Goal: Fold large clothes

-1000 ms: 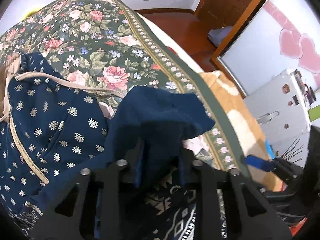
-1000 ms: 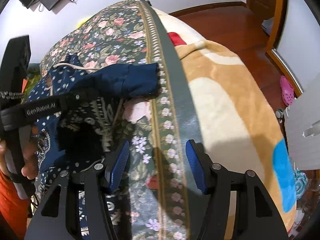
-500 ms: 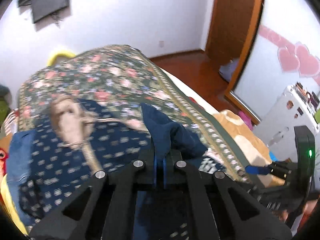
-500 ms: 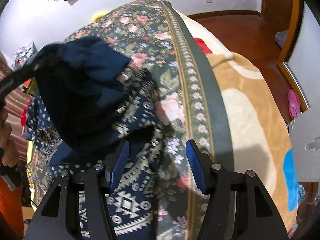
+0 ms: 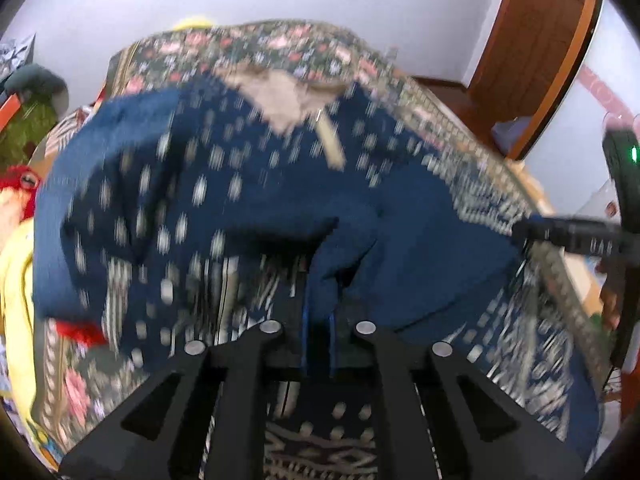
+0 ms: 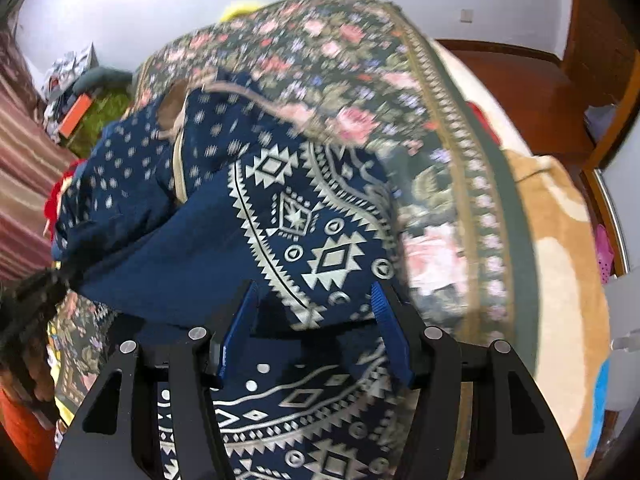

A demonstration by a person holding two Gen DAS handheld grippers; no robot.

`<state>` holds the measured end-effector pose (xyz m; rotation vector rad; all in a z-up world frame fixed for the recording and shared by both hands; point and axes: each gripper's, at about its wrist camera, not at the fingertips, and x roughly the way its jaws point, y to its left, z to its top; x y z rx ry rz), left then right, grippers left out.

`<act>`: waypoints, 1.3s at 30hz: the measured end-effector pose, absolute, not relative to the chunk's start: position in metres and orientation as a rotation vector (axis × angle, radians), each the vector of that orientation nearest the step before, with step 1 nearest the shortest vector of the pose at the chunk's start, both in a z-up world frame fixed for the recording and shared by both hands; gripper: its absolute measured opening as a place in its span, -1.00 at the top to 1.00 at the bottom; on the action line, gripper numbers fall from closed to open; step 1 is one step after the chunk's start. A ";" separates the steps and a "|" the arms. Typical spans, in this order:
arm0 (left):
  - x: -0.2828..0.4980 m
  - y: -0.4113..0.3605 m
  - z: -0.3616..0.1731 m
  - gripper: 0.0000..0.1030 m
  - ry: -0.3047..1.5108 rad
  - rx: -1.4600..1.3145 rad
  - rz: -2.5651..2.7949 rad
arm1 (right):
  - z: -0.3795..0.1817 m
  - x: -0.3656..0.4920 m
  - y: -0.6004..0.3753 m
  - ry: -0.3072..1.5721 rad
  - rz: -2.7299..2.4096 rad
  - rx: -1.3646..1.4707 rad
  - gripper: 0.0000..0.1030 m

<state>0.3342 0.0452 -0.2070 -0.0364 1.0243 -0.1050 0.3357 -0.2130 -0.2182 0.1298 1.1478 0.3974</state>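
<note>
Our left tool [image 5: 318,334] is clenched on the navy patterned dress [image 5: 224,184] at bottom centre; right tool [image 6: 314,334] hangs released over the floral bedspread [image 6: 352,80].

We've got the left gripper [image 5: 318,340] clamped on a fold of the navy dress [image 5: 224,184], blue cloth pinched right between the pads. The dress is spread over the floral bedspread [image 5: 280,46], white dots all smeared by blur, tan neck lining [image 5: 284,98] at the far end. Its patterned hem runs out toward the right gripper [image 5: 568,234], whose black bar pokes in from the right edge. Yellow fabric [image 5: 14,280] and something red [image 5: 18,182] sit at the left, wooden door [image 5: 532,52] behind.
</note>
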 end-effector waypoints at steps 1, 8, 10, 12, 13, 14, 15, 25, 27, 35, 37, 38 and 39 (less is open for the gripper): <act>0.328 0.045 -0.216 0.87 1.042 -0.028 -0.100 | -0.223 0.337 -0.210 1.164 0.408 0.133 -0.07; 0.304 0.042 -0.248 0.61 1.099 0.053 -0.062 | -0.244 0.337 -0.199 1.199 0.409 0.115 -0.19; 0.303 0.039 -0.242 0.55 1.093 0.082 -0.056 | -0.244 0.336 -0.197 1.197 0.413 0.105 -0.24; 0.302 0.037 -0.234 0.54 1.073 0.094 -0.061 | -0.245 0.335 -0.195 1.195 0.410 0.094 -0.26; 0.302 0.036 -0.229 0.53 1.062 0.102 -0.062 | -0.245 0.335 -0.195 1.192 0.409 0.092 -0.26; 0.302 0.034 -0.225 0.53 1.050 0.109 -0.061 | -0.245 0.335 -0.195 1.189 0.409 0.093 -0.28; 0.303 0.033 -0.221 0.53 1.043 0.110 -0.065 | -0.245 0.334 -0.195 1.186 0.409 0.094 -0.29; 0.331 0.000 -0.210 0.45 0.999 0.193 -0.127 | -0.246 0.328 -0.185 1.157 0.414 0.022 -0.41; 0.339 -0.004 -0.217 0.45 1.014 0.210 -0.130 | -0.247 0.328 -0.185 1.155 0.416 0.015 -0.45; 0.373 0.005 -0.263 0.08 1.143 0.145 -0.159 | -0.247 0.326 -0.186 1.153 0.436 0.021 -0.49; 0.375 0.008 -0.264 -0.04 1.132 0.133 -0.159 | -0.248 0.327 -0.186 1.150 0.437 0.020 -0.50; 0.377 0.010 -0.265 -0.04 1.134 0.117 -0.164 | -0.248 0.327 -0.186 1.148 0.437 0.018 -0.50; 0.378 0.011 -0.266 -0.04 1.135 0.106 -0.165 | -0.248 0.327 -0.185 1.146 0.436 0.016 -0.51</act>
